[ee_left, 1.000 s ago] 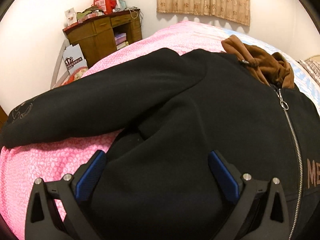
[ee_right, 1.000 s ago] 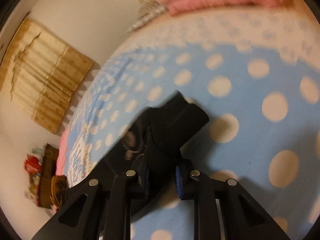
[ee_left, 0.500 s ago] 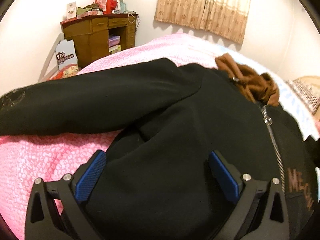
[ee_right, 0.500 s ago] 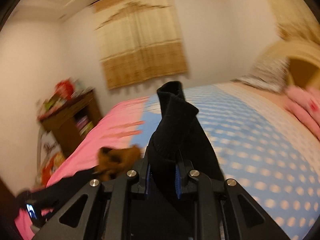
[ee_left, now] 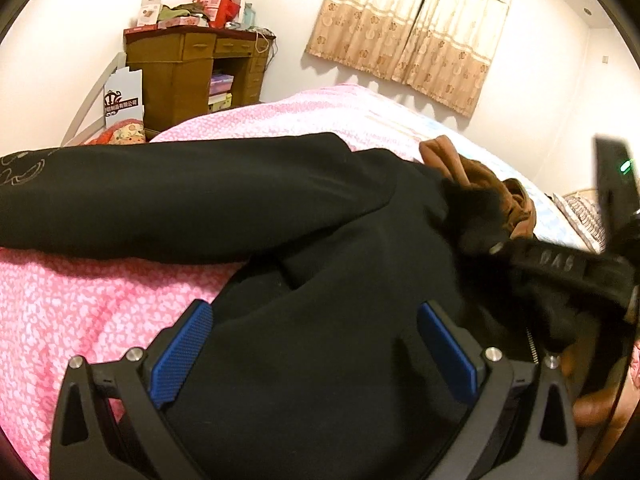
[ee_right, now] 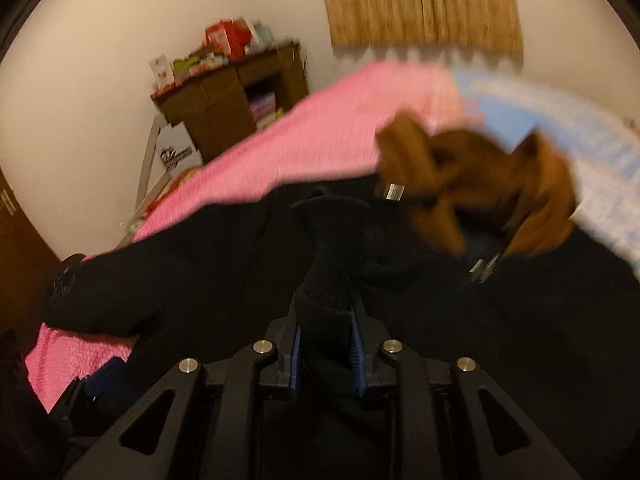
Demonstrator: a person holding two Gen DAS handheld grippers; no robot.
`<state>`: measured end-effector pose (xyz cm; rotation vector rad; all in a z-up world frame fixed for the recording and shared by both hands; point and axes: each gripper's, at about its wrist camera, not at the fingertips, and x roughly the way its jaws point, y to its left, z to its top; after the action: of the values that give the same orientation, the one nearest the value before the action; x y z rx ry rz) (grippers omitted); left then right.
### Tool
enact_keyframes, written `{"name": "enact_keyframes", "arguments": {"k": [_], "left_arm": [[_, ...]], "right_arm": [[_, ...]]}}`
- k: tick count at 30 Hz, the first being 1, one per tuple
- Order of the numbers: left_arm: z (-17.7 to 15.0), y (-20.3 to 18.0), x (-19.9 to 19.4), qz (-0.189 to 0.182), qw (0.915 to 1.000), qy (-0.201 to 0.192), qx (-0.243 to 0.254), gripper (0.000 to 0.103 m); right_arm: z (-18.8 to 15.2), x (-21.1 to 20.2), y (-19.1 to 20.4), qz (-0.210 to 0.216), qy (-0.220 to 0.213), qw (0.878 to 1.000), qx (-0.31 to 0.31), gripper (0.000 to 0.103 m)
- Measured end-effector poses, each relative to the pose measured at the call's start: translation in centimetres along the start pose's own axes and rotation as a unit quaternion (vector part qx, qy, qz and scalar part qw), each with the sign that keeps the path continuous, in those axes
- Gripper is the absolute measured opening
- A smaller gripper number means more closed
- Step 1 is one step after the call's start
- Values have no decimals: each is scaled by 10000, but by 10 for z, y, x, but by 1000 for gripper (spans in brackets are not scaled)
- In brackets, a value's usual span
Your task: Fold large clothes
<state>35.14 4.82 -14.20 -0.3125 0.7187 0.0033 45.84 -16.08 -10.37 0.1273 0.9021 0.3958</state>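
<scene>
Low in the middle of the right wrist view, the right tongs have just been opening, though the black sleeve cuff is between their pads, so the grip looks to be loosening over the black jacket spread on the bed. A second ago they carried that cuff over blue spotted bedding; now it lies across the jacket's chest near the brown hood, so one sleeve fold seems nearly laid. The left tongs stay spread wide, empty, low in their frame.

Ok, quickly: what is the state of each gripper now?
Left gripper: open, empty, over the black jacket.
Right gripper: closed on the sleeve cuff; jaws have just been opening.
</scene>
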Motion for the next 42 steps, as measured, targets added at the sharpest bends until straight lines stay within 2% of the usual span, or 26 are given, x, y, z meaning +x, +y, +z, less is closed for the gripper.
{"name": "enact_keyframes", "arguments": {"k": [1, 3, 4, 6, 8, 9, 11, 12, 13, 14, 15, 17, 18, 20, 22, 24, 26, 28, 29, 30, 32, 34, 35, 36, 38, 42], "left_arm": [[0, 0, 0, 3, 10000, -4, -4, 103], [0, 0, 1, 17, 10000, -3, 8, 103], [1, 0, 1, 27, 10000, -4, 15, 103], [0, 1, 0, 29, 10000, -5, 22, 103], [0, 1, 0, 32, 10000, -5, 26, 103], [0, 1, 0, 35, 10000, -5, 28, 103], [-1, 1, 1, 58, 10000, -6, 48, 103], [-1, 0, 1, 70, 10000, -7, 56, 103], [0, 0, 2, 80, 9999, -8, 62, 103], [-1, -1, 2, 85, 9999, -10, 65, 103], [-1, 0, 2, 86, 9999, -12, 65, 103], [-1, -1, 3, 92, 9999, -10, 68, 103], [-1, 0, 3, 97, 9999, -1, 70, 103], [0, -3, 5, 152, 9998, 26, 105, 103], [0, -5, 5, 208, 9997, 35, 150, 103], [0, -5, 5, 246, 9995, 50, 175, 103], [-1, -5, 5, 254, 9995, 52, 179, 103], [-1, -4, 4, 260, 9995, 57, 183, 103], [-1, -4, 4, 259, 9995, 56, 183, 103], [-1, -4, 4, 259, 9995, 57, 181, 103], [-1, -5, 5, 266, 9995, 62, 185, 103], [-1, -5, 6, 290, 9994, 72, 196, 103], [-1, -5, 6, 298, 9993, 73, 200, 103], [-1, -6, 7, 305, 9993, 78, 200, 103], [-2, -6, 7, 338, 9991, 95, 222, 103], [-1, -10, 10, 459, 9983, 188, 295, 103]], "right_arm": [[-3, 6, -2, 300, 137, 9994, 135, 62], [-9, 8, 6, 643, 68, 9977, 187, 79], [-9, 4, 9, 803, 53, 9966, 170, 84], [-9, -2, 14, 1054, 85, 9941, 231, 84], [-13, -23, 16, 1294, -293, 9907, 316, 84], [-16, -37, 14, 1369, -650, 9877, 377, 83], [-18, -46, 12, 1118, -865, 9888, 475, 80], [-19, -41, 10, 723, -792, 9928, 525, 61], [-19, -33, 8, 423, -658, 9954, 550, 36], [-19, -24, 6, 189, -512, 9967, 600, 31], [-22, -9, 3, 93, -334, 9968, 719, 31], [-30, 13, 1, 289, -70, 9963, 810, 31], [-33, 20, 6, 320, -125, 9972, 661, 34], [-30, 20, 8, 296, -131, 9980, 543, 35], [-26, 15, 0, 517, -31, 9959, 741, 35], [-24, -6, -6, 514, -207, 9946, 876, 35], [-26, -43, -18, 298, -636, 9936, 884, 35], [-28, -69, -27, -86, -809, 9933, 825, 35], [-31, -81, -38, -397, -847, 9923, 809, 35], [-36, -93, -57, -930, -850, 9885, 837, 35], [-46, -106, -89, -1555, -797, 9795, 1006, 35], [-70, -113, -133, -2127, -637, 9662, 1308, 35], [-77, -113, -151, -2203, -548, 9639, 1391, 35], [-88, -112, -166, -2067, -576, 9668, 1390, 35], [-98, -128, -180, -1705, -940, 9690, 1521, 35], [-95, -119, -164, -2164, -824, 9655, 1190, 38]]}}
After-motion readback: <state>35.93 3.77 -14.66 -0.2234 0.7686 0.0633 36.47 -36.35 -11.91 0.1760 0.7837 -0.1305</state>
